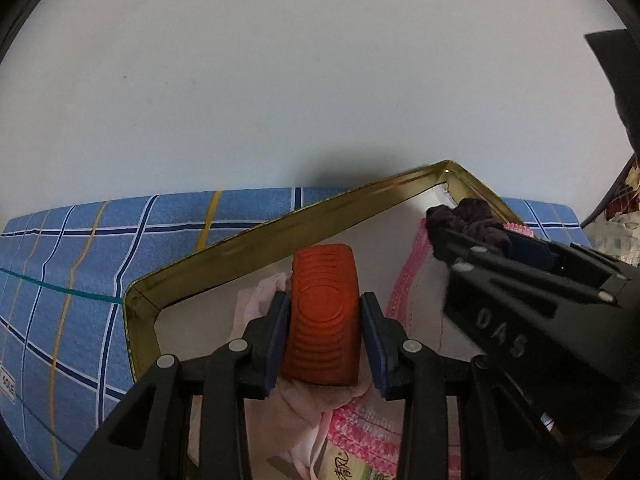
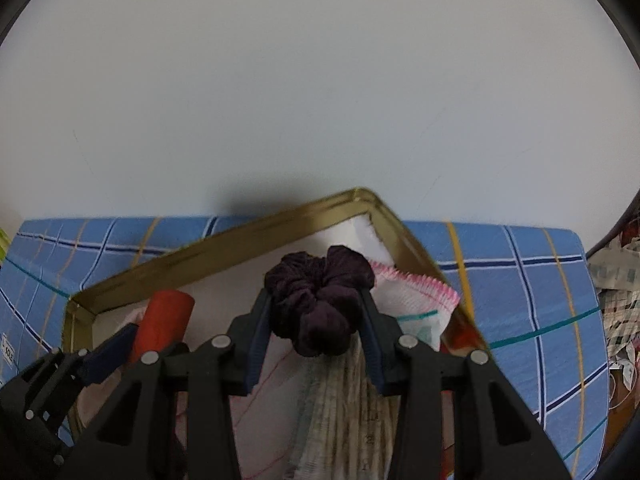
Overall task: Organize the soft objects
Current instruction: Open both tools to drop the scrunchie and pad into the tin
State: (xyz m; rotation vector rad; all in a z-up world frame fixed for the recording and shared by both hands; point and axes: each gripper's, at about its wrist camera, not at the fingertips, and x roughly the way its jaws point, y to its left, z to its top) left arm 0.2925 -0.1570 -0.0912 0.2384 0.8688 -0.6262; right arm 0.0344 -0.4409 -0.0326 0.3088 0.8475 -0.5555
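Two soft items are held over the gold-rimmed tin [image 1: 224, 246] at this moment: the left gripper [image 1: 324, 332] is clamped on an orange ribbed block [image 1: 323, 312], probably a sponge or foam piece, near the tin's left corner, and the right gripper [image 2: 316, 332] is clenched around a dark purple scrunchie [image 2: 318, 300] toward the tin's far right corner. Inside the tin already lie a pale pink cloth [image 1: 256, 308], a white cloth with pink stitched edging [image 2: 412, 284] and a printed packet [image 2: 340, 400]. Whether either held item touches the tin's floor cannot be told. The task looks well advanced; releasing these two items appears to remain. The tin sits on a blue checked tablecloth [image 1: 80, 260].
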